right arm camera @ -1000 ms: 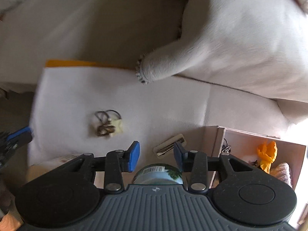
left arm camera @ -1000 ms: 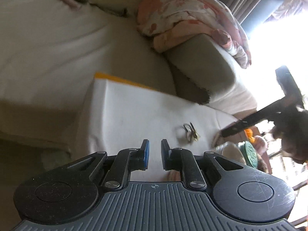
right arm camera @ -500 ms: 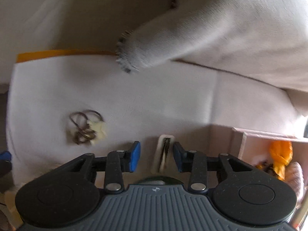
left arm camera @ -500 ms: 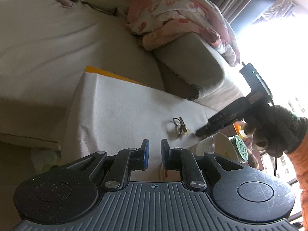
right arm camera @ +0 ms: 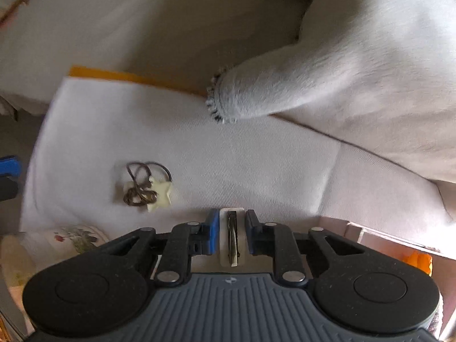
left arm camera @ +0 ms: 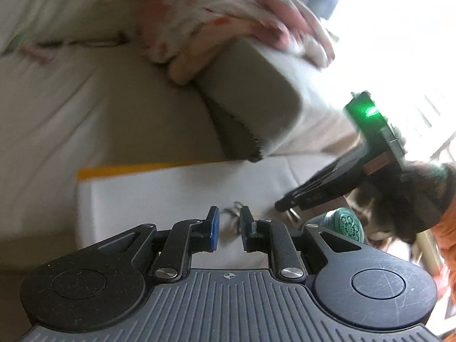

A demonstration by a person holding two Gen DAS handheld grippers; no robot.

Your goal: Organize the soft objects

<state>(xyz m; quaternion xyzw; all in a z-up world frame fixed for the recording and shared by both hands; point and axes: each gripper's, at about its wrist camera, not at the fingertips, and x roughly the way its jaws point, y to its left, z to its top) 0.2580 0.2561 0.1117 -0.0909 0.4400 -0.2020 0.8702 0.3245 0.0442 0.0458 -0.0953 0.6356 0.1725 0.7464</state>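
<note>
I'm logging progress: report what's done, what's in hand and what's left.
Done: an orange item already sits in the box at right. In hand: the right gripper straddles the hair clip, jaws not visibly clamped. Left: the hair ties lie loose on the white cloth; the left gripper is open just short of them.

**Bedding, cloth and crockery around the work surface**

A white cloth [right arm camera: 199, 154] with an orange edge [right arm camera: 119, 75] is covering the surface. A grey fleece blanket [right arm camera: 356, 71] is draping in from two o'clock. A floral cup [right arm camera: 77, 238] is sitting at eight o'clock. A pink floral blanket [left arm camera: 228, 20] is lying at twelve o'clock, and a green patterned lid [left arm camera: 346, 225] is showing at four o'clock.
</note>
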